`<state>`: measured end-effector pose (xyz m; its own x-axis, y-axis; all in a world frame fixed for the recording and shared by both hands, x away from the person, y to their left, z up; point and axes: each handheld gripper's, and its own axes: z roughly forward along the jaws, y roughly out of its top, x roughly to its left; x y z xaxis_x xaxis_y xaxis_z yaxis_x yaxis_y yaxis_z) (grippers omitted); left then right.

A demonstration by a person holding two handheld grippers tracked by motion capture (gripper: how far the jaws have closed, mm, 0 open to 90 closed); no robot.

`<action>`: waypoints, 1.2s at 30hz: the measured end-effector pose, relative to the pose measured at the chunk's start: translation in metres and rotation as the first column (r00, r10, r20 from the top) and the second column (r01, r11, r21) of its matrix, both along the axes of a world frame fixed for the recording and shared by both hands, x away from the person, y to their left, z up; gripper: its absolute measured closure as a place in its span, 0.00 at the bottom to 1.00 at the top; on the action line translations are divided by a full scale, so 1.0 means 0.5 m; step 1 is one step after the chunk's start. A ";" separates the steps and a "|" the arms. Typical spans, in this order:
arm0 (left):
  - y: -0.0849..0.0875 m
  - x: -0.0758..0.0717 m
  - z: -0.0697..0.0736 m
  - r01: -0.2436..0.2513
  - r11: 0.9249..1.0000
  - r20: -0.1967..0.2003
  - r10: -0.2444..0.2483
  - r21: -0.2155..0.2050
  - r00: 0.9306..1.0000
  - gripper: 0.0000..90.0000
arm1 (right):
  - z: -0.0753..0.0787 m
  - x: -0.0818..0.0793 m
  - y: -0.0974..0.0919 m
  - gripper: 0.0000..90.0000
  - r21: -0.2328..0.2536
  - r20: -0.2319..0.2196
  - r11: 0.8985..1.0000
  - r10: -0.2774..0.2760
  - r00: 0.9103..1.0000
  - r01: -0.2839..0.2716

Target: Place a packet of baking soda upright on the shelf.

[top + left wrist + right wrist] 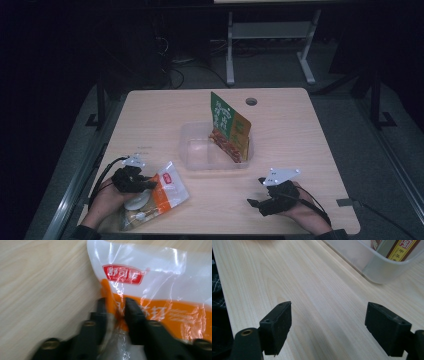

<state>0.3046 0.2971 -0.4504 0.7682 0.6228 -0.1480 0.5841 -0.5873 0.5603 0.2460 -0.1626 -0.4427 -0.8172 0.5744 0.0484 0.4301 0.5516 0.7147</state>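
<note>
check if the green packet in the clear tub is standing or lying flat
Standing: the green packet leans upright in the clear tub, its top well above the rim.

Two snack bags (155,195) (229,127), one clear plastic tub (197,150), two grippers (131,180) (270,197).

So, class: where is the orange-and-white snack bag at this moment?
In the high view the orange-and-white snack bag lies flat on the table at its near left corner, pinched by the left gripper, nearer the person than the clear plastic tub.

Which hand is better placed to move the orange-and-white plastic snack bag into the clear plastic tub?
Left. Its claw is pinched on the orange-and-white plastic snack bag; the right claw is open over bare table, beside the clear plastic tub.
</note>
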 end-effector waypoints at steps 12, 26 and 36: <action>0.013 -0.007 0.017 -0.002 0.995 0.016 0.004 -0.096 1.000 0.99 | -0.001 0.003 0.006 0.20 0.016 -0.042 1.000 0.023 0.999 -0.023; 0.008 -0.044 0.095 -0.019 0.962 0.142 0.059 -0.271 0.988 1.00 | 0.010 -0.009 0.020 0.19 0.083 -0.052 0.995 0.054 0.997 -0.050; -0.029 -0.060 0.150 0.025 0.934 0.233 0.062 -0.357 0.971 1.00 | 0.016 -0.009 0.028 0.20 0.150 -0.037 0.987 0.067 0.997 -0.061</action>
